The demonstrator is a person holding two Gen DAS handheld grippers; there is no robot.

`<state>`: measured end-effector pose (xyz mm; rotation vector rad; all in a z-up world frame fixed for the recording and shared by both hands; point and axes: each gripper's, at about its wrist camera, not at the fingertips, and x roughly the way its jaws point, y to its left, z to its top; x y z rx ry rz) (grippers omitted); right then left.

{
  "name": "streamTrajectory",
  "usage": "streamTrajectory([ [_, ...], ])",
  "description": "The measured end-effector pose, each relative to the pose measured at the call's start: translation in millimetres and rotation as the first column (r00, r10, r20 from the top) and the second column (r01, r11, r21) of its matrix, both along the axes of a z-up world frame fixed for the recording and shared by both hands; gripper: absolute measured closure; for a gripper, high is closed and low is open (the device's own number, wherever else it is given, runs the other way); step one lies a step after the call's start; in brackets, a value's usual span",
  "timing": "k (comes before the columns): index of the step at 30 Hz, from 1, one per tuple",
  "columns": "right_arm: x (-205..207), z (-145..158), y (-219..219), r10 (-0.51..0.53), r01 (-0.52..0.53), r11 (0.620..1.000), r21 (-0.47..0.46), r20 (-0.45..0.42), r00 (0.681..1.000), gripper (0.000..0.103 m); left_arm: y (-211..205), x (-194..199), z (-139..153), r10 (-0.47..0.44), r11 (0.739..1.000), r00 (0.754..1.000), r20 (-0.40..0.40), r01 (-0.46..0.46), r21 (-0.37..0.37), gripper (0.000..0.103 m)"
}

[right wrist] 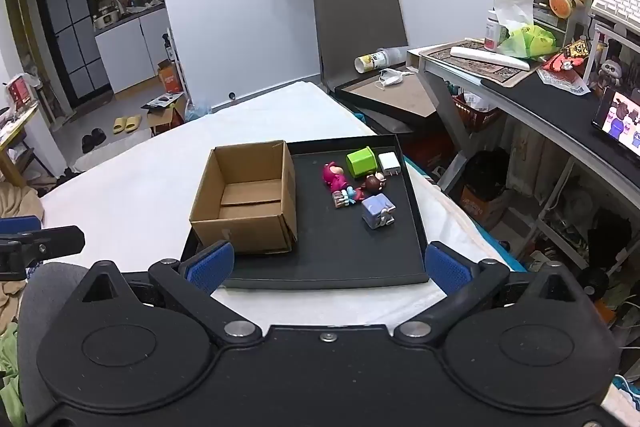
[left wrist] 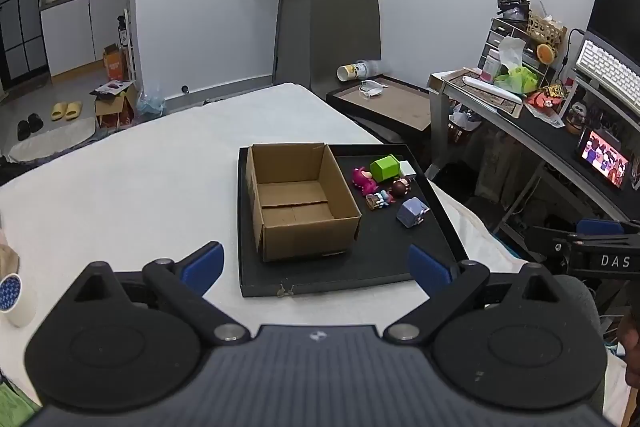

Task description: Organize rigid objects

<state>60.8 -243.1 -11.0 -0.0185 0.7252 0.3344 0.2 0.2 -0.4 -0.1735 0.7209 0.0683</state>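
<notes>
Right now both grippers hang above the bed, tilted down at a black tray (right wrist: 416, 227). Left gripper (left wrist: 316, 263): fingers spread wide, nothing between them. Right gripper (right wrist: 328, 265): the same. On the tray an open, empty box (right wrist: 244, 199) sits left; beside it lie a green cube (right wrist: 360, 162), white charger (right wrist: 389, 163), pink figure (right wrist: 334, 177) and purple block (right wrist: 378, 211).

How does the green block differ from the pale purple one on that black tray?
The green block is bright and plain; the purple block is pale with small white markings. The green block lies farther back, beside the white charger; the purple block sits nearest the tray's front. Both are boxy and outside the cardboard box.
</notes>
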Motion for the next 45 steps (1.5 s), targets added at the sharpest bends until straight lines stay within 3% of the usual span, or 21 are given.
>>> streamTrajectory([
  [11,-0.8,1.8,0.7,0.004,-0.004,1.000,0.002,0.012,1.000,0.000,-3.9,1.3,1.6,-0.009,1.000,1.000,-0.003,0.010,0.029,0.005],
  [45,-3.5,6.4,-2.2,0.012,-0.012,1.000,0.009,0.016,1.000,0.000,-5.8,-4.0,3.7,-0.012,1.000,1.000,0.011,0.012,0.021,0.005],
])
